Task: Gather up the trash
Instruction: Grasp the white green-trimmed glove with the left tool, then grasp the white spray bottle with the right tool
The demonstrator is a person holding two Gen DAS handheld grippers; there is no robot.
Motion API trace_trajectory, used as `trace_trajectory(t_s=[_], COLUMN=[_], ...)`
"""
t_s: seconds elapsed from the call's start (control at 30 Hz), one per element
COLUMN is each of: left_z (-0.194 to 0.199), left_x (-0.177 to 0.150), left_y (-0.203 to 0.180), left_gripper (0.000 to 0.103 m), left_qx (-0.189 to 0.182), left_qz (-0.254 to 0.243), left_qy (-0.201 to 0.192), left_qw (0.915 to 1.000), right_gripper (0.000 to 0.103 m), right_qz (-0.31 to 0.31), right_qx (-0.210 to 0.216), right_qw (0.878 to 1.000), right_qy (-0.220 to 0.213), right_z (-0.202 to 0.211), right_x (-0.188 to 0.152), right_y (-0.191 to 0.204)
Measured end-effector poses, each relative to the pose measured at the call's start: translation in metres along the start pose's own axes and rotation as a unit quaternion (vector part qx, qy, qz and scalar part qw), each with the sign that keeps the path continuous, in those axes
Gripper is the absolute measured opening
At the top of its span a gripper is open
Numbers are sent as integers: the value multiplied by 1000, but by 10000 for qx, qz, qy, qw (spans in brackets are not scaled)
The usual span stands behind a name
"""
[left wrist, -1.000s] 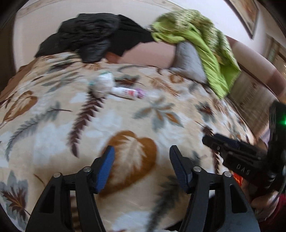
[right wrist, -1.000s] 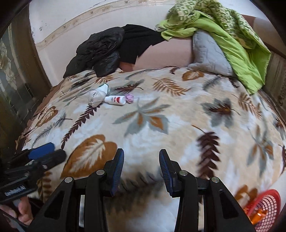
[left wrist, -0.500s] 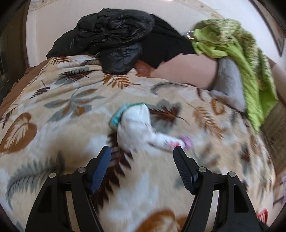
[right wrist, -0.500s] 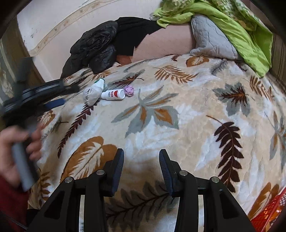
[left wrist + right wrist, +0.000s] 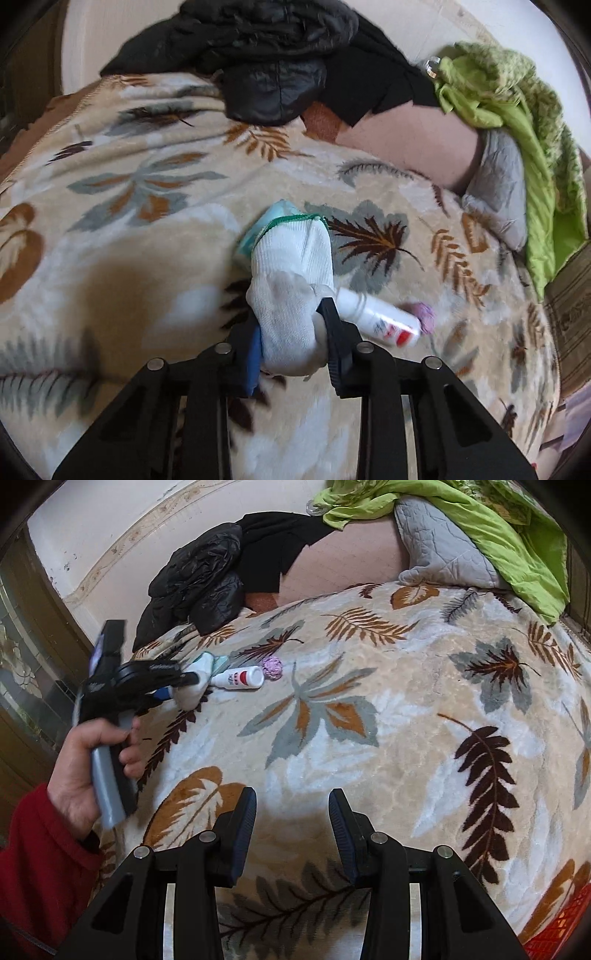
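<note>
Left gripper (image 5: 290, 343): jaws closing, with the toe end of a white sock (image 5: 291, 291) between them; both pads appear to be on the fabric already, the knit bunched between them. Right gripper (image 5: 292, 827): jaws part-spread, nothing between them, hovering over bare blanket (image 5: 406, 709) well apart from the clutter.

Risks, judged from this view:
- Grip sits on the sock's soft lower end only. The cuff end, with its green trim, trails forward on the blanket, so it may sag on lifting or slip out if the pinch catches too little cloth.
- A pale teal item (image 5: 258, 229) is tucked at or under the cuff; whether it is inside the sock or merely beside it I cannot tell. It could fall free on the way up.
- The small white bottle with a red label (image 5: 380, 321) lies touching or just beside the right-hand finger. Any sideways drag could roll it away.
- Pads may also nip the blanket pile beneath.

Position: sock runs from between the fingers straight ahead. Bottle just to the right, a purple crumpled wad (image 5: 423, 315) at its far end. A red basket (image 5: 565, 923) shows at the right camera's lower corner, well apart.
</note>
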State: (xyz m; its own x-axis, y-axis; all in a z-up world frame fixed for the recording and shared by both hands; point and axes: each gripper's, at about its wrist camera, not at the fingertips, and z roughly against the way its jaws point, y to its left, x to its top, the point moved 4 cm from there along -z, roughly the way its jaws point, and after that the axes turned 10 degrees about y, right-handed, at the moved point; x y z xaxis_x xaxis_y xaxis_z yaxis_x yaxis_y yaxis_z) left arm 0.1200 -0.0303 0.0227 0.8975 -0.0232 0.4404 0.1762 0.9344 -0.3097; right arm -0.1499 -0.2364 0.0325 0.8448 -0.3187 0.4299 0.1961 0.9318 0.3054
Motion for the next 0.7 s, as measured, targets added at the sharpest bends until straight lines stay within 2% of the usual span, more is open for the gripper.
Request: trace_trajectory(t_s=[0.13, 0.3, 0.43, 0.57, 0.7], left_z=[38, 69, 59, 46, 39], left_x=[-28, -73, -89, -89, -85], left_y=[8, 22, 28, 37, 41], left_gripper=[27, 28, 28, 28, 28], left_qx=[54, 564, 974, 906, 888], left_qz=[97, 320, 250, 257, 180], left_qy=[-128, -339, -390, -293, -262], left_qw=[9999, 9973, 9942, 9951, 9955], right_gripper=[44, 44, 44, 44, 44], right_qz=[159, 1166, 1733, 1997, 2081], right_qx=[145, 163, 280, -31, -44], right_qw=[9997, 9930, 9843, 9795, 9770], right_qy=[102, 27, 164, 277, 454], right_z=[-4, -11, -40, -79, -117], right_x=[6, 45, 88, 127, 159], right_y=[9, 43, 68, 81, 93])
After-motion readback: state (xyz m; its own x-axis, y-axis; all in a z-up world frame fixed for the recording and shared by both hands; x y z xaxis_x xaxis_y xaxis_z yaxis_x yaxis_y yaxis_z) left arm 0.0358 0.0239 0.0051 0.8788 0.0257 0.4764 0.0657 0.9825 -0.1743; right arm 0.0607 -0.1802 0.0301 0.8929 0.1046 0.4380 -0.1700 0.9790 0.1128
